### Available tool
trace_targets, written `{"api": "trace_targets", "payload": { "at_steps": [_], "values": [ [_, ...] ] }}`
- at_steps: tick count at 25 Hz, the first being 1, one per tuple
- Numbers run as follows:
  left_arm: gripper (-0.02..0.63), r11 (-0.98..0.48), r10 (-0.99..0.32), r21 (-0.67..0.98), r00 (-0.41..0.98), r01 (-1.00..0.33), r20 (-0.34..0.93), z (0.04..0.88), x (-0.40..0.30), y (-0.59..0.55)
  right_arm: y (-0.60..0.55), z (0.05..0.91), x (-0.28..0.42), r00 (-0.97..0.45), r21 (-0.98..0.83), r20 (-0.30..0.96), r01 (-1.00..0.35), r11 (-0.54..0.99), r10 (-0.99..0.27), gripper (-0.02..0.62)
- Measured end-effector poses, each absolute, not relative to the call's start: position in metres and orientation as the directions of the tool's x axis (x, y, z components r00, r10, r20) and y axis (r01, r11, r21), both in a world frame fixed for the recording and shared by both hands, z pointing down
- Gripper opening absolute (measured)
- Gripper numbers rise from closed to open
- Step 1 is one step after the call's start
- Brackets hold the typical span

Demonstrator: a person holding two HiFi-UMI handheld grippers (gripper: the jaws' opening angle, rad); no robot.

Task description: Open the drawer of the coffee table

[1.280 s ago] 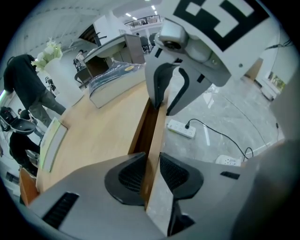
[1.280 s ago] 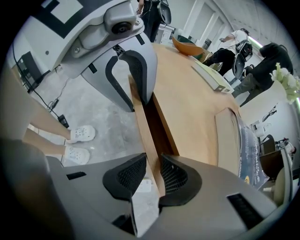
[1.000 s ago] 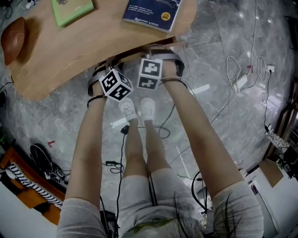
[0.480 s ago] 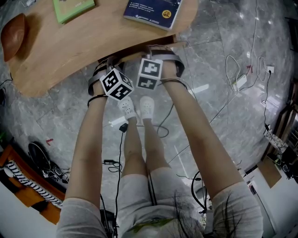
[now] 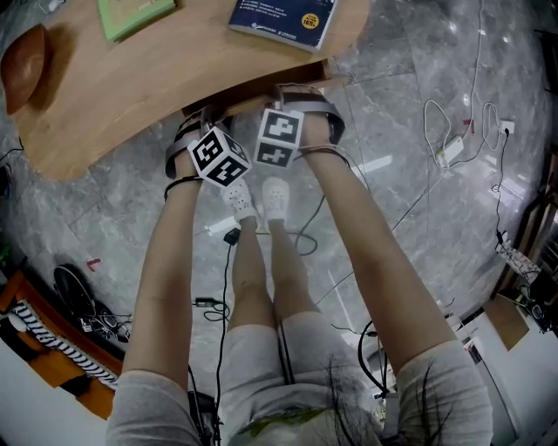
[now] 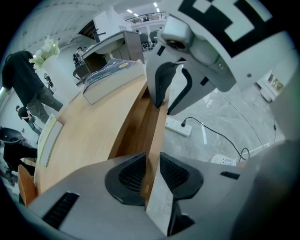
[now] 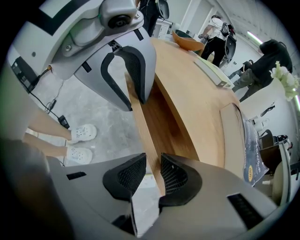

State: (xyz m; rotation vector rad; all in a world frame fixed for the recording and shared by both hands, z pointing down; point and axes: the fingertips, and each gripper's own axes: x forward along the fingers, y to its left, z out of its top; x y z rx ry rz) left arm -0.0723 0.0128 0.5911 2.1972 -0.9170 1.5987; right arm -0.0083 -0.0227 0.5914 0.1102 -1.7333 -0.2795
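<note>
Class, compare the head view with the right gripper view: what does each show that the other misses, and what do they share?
Head view only: the person's forearms and grey shorts. Right gripper view only: the right gripper clamped on the drawer front, the drawer's inside, people beyond the table. Both: the coffee table top, the blue book, the white shoes.

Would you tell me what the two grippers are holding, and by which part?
The left gripper and the right gripper each clamp the drawer by the top edge of its front panel.
</note>
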Motion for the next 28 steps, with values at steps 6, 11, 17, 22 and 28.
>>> {"api": "trace_targets", "payload": {
  "at_steps": [6, 11, 17, 22, 28],
  "values": [
    [0.092, -0.773, -0.333, -0.152, 0.189, -0.616, 0.924, 0.592, -0.07, 0.017, -0.017, 0.592, -0.006, -0.187, 0.25, 0.955, 0.078, 0.965, -0.232, 0.103],
    [0.092, -0.767, -0.336, -0.153, 0.187, -0.623, 0.923, 0.592, -0.07, 0.018, -0.017, 0.592, -0.005, -0.193, 0.253, 0.952, 0.058, 0.966, -0.238, 0.103],
    [0.092, -0.771, -0.326, -0.14, 0.197, -0.622, 0.925, 0.592, -0.066, 0.024, -0.012, 0.593, -0.002, -0.189, 0.249, 0.954, 0.06, 0.967, -0.234, 0.103],
    [0.092, -0.772, -0.323, -0.136, 0.2, -0.621, 0.925, 0.593, -0.064, 0.029, -0.007, 0.593, 0.0, -0.186, 0.25, 0.954, 0.058, 0.967, -0.235, 0.103],
    [0.092, -0.768, -0.328, -0.142, 0.193, -0.624, 0.925, 0.592, -0.063, 0.031, -0.005, 0.593, 0.001, -0.182, 0.252, 0.954, 0.053, 0.966, -0.239, 0.103]
  ]
}}
